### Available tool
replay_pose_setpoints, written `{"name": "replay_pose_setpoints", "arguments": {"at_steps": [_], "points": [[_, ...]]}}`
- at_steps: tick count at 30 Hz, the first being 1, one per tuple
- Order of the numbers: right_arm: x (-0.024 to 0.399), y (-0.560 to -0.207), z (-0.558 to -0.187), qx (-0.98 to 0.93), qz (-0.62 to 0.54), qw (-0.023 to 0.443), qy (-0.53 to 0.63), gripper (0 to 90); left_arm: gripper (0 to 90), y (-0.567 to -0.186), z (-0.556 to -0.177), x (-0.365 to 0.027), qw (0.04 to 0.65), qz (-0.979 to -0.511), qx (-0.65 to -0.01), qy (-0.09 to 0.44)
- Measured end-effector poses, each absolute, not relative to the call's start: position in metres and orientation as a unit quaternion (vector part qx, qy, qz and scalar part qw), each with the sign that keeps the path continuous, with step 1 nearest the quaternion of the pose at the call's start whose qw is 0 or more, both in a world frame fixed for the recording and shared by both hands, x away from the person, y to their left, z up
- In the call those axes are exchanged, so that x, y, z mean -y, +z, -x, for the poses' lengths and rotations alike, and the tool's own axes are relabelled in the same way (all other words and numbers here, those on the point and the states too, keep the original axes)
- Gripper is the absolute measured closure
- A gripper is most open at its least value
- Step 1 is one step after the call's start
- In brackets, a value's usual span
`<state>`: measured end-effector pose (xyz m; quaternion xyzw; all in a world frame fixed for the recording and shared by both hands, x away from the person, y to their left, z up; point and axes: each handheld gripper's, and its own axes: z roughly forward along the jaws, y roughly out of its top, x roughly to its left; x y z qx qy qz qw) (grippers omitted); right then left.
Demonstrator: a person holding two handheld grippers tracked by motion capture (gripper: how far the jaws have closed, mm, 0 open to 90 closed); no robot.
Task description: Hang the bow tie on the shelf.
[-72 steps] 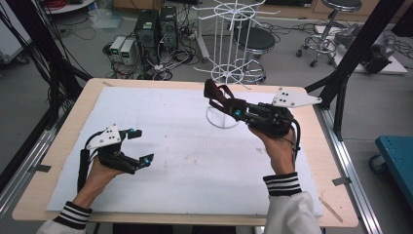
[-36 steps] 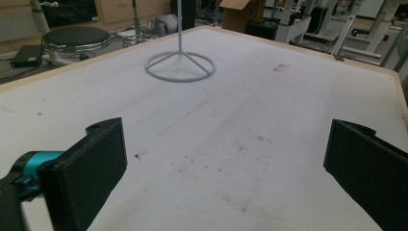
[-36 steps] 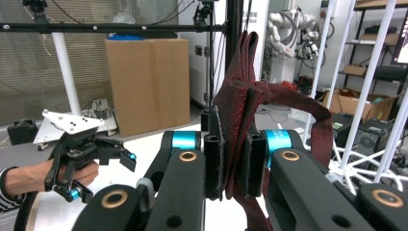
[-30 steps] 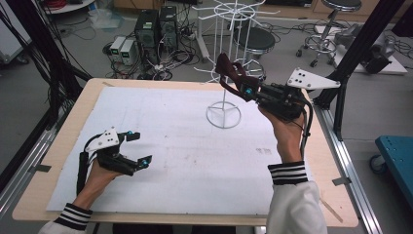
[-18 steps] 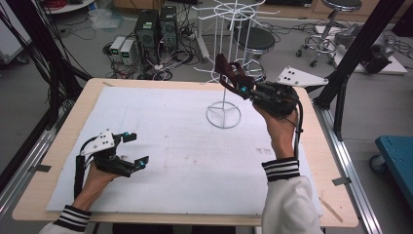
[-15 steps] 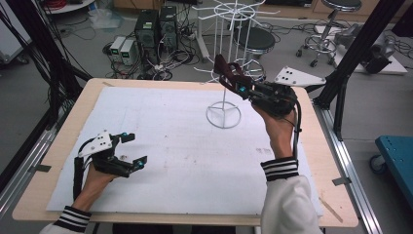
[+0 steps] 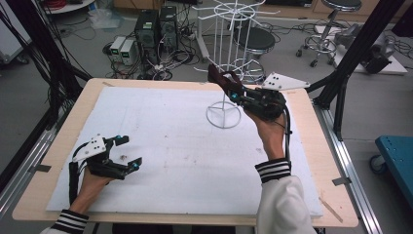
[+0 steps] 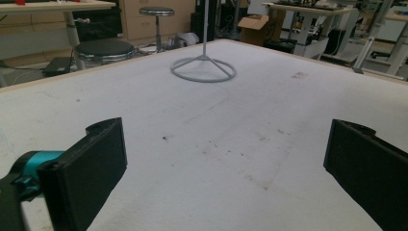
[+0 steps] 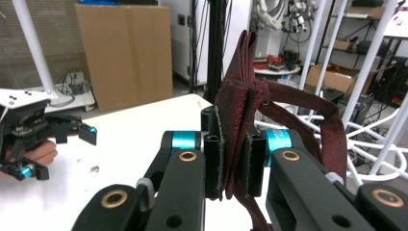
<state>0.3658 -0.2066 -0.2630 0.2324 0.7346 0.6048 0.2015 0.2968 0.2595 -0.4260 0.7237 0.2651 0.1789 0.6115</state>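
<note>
My right gripper point(image 7: 218, 78) hovers above the table's far side, shut on a folded dark red fabric strap point(image 7: 228, 79). Its tips sit beside the pole of a white wire rack point(image 7: 223, 115). In the right gripper view the strap point(image 9: 238, 115) is pinched upright between the pads of that gripper point(image 9: 234, 166), and a loop of it hangs to the right, in front of the rack's wires point(image 9: 373, 132). My left gripper point(image 7: 129, 152) rests low at the near left of the white mat point(image 7: 170, 131), open with nothing between its jaws. Its own view has this gripper point(image 8: 226, 173) facing the rack's ring base point(image 8: 203, 71).
The wooden table's edge point(image 7: 316, 146) frames the mat. Behind the table stand computer boxes point(image 7: 156, 24), a black stool point(image 7: 255, 41) and cables on the floor. Black frame posts point(image 7: 355, 53) rise at both sides. A blue cart point(image 7: 397, 156) stands at the right.
The right gripper has carried the strap left and a little down, closer to the rack's pole. The left gripper has shifted slightly on the mat and stays open.
</note>
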Motion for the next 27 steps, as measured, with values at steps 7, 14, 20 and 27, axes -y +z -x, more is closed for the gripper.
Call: {"name": "replay_pose_setpoints", "arguments": {"at_steps": [7, 14, 20, 27], "points": [[0.203, -0.27, -0.366, -0.743, -0.231, 0.197, 0.596, 83.3, 1.7, -0.427, -0.295, -0.26, 0.614, -0.722, -0.261, 0.185], [0.202, -0.279, -0.368, -0.747, -0.239, 0.192, 0.59, 83.3, 1.7, -0.431, -0.293, -0.262, 0.614, -0.72, -0.264, 0.188], [0.202, -0.287, -0.37, -0.748, -0.244, 0.185, 0.589, 83.3, 1.7, -0.435, -0.289, -0.266, 0.622, -0.713, -0.26, 0.194], [0.2, -0.292, -0.371, -0.753, -0.252, 0.181, 0.58, 83.3, 1.7, -0.44, -0.286, -0.272, 0.625, -0.706, -0.267, 0.2]]}}
